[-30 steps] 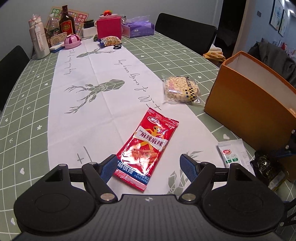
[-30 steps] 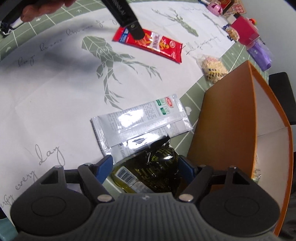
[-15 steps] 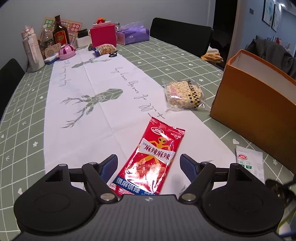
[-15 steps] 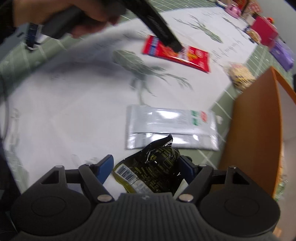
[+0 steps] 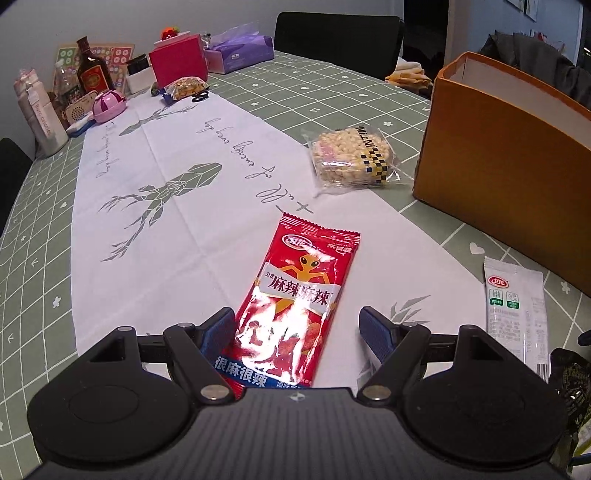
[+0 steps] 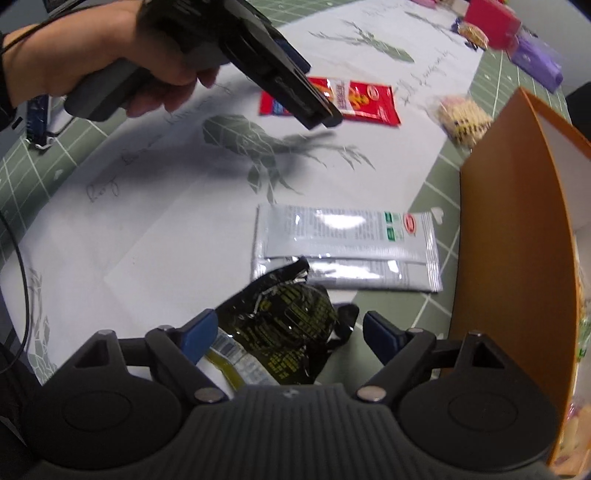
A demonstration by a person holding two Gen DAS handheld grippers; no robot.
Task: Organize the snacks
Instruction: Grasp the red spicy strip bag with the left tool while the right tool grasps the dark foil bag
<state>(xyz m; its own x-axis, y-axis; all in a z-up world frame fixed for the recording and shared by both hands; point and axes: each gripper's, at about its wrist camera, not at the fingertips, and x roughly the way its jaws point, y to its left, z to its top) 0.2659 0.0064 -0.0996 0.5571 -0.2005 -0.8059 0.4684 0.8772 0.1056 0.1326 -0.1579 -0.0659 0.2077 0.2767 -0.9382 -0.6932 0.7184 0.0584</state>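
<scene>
A red spicy-snack packet (image 5: 295, 306) lies on the white runner, its near end between the open fingers of my left gripper (image 5: 297, 325); it also shows in the right wrist view (image 6: 351, 99). My right gripper (image 6: 284, 332) is open around a crumpled black packet (image 6: 280, 332). Two silver-white packets (image 6: 347, 251) lie beyond it, one seen in the left wrist view (image 5: 517, 310). A clear bag of puffed-rice cake (image 5: 351, 155) lies near the orange box (image 5: 506, 177), which holds some snacks (image 6: 576, 424).
The green checked table (image 5: 332, 96) has clutter at its far end: a pink box (image 5: 177, 66), purple tissue pack (image 5: 240, 51), bottles (image 5: 92, 74), another snack bag (image 5: 184, 86). Black chairs (image 5: 340, 33) stand behind. A cable (image 6: 18, 258) runs at left.
My left gripper has moved forward and lower, so the red packet now lies between its fingers. My right gripper has tilted and drawn back a little, still around the black packet.
</scene>
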